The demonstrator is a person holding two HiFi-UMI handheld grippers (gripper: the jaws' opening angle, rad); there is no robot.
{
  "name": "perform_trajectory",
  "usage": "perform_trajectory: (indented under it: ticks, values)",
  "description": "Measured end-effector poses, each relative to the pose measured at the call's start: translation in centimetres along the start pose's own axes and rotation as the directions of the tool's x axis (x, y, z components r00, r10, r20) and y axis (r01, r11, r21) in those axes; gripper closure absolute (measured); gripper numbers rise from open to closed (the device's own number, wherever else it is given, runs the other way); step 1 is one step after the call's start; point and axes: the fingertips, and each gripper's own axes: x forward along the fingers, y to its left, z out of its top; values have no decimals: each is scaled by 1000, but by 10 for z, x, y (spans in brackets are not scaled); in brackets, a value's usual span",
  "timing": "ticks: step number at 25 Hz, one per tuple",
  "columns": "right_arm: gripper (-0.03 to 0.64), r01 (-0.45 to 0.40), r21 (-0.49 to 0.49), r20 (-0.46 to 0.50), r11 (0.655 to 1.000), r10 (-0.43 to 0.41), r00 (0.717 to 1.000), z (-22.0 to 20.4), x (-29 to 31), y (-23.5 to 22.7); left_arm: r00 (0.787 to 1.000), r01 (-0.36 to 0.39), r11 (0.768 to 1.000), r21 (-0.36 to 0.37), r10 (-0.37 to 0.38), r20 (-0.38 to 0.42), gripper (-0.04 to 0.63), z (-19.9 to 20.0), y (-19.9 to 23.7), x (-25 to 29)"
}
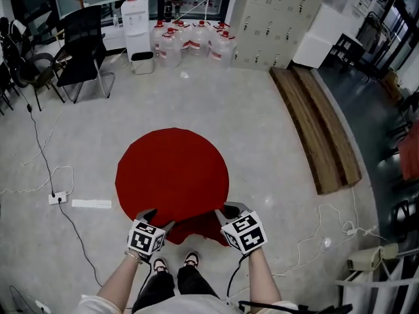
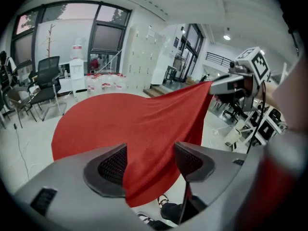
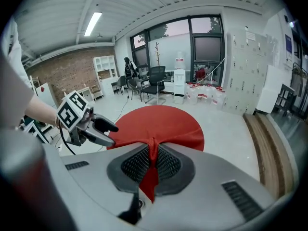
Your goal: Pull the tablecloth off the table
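A round red tablecloth [image 1: 171,175] covers a small round table that it hides entirely. Its near edge is pulled up and bunched toward me. My right gripper [image 1: 227,212] is shut on that edge; in the right gripper view a red fold [image 3: 153,150] is pinched between the pads [image 3: 153,161]. My left gripper [image 1: 157,219] stands open at the cloth's near left edge. In the left gripper view the cloth [image 2: 120,124] stretches up to the right gripper [image 2: 226,84] and hangs between the spread jaws [image 2: 151,162] without either pad pressing on it. The right gripper view shows the left gripper [image 3: 109,132] open.
Black chairs [image 1: 82,41], a water dispenser [image 1: 136,18] and several water jugs [image 1: 190,41] stand at the far wall. Wooden planks [image 1: 321,129] lie on the floor to the right. A power strip [image 1: 57,197] with cables lies left. My shoes [image 1: 173,263] are below the grippers.
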Motion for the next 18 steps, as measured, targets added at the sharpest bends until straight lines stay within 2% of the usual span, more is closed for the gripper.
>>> perform_trajectory:
  ticks: [3, 7, 11, 14, 18]
  values:
    - [589, -12, 6, 29, 1000, 12, 1000, 13, -2, 3, 999, 26, 998, 52, -25, -25, 284, 3, -1, 16]
    - [589, -27, -4, 57, 1000, 27, 998, 27, -1, 6, 999, 3, 992, 124, 2, -39, 284, 16, 5, 39]
    - [589, -44, -22, 81, 999, 46, 996, 44, 0, 6, 999, -21, 991, 132, 25, -29, 284, 43, 21, 53]
    - [589, -70, -46, 90, 996, 74, 993, 52, 2, 8, 999, 30, 993, 112, -25, -43, 270, 56, 27, 66]
    - [589, -103, -80, 92, 991, 111, 990, 59, 9, 14, 986, 134, 985, 108, -122, -112, 249, 59, 24, 92]
